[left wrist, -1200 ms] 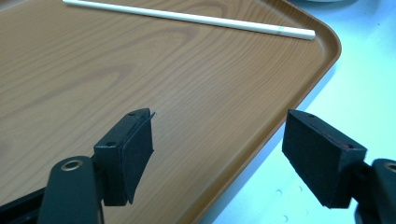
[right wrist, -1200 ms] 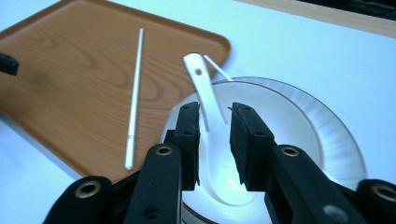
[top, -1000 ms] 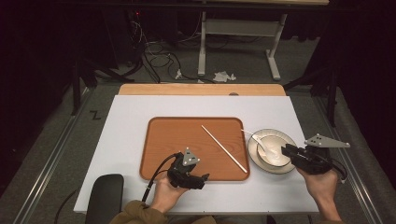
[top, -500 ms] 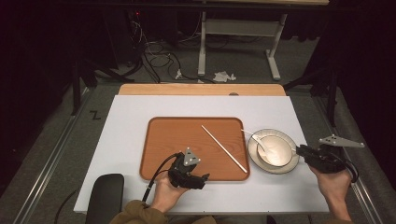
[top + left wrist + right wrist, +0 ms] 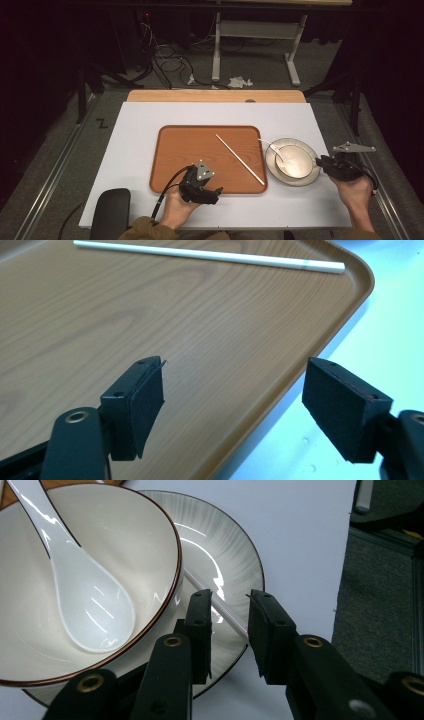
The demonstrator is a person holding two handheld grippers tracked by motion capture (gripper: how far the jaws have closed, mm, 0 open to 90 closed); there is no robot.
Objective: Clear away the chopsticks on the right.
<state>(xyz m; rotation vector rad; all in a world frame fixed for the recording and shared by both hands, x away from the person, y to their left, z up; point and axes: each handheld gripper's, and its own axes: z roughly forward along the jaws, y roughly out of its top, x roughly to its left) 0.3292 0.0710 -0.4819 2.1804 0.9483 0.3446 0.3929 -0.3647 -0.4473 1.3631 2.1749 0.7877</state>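
A brown wooden tray [image 5: 200,150] lies mid-table with one white chopstick [image 5: 240,159] diagonally on it. To its right, a cream bowl [image 5: 295,160] holding a white spoon [image 5: 274,149] stands on a ribbed plate [image 5: 295,183]. My right gripper [image 5: 322,162] is at the plate's right rim. In the right gripper view its jaws [image 5: 230,602] have just been opening; they straddle a second chopstick [image 5: 195,581] resting on the plate [image 5: 225,555] beside the bowl [image 5: 140,540], with gaps on both sides. My left gripper [image 5: 212,191] stands open over the tray's front right corner [image 5: 150,315], nothing between its jaws [image 5: 232,385].
The white tabletop [image 5: 150,130] has a wooden strip [image 5: 215,96] along its far edge. A black pad [image 5: 110,210] sits at the front left. The table's right edge runs close behind my right hand. Cables and a desk frame are on the floor beyond.
My right gripper has drawn back to the right, from over the bowl to the plate's right rim. The left gripper and the tray's chopstick have stayed put.
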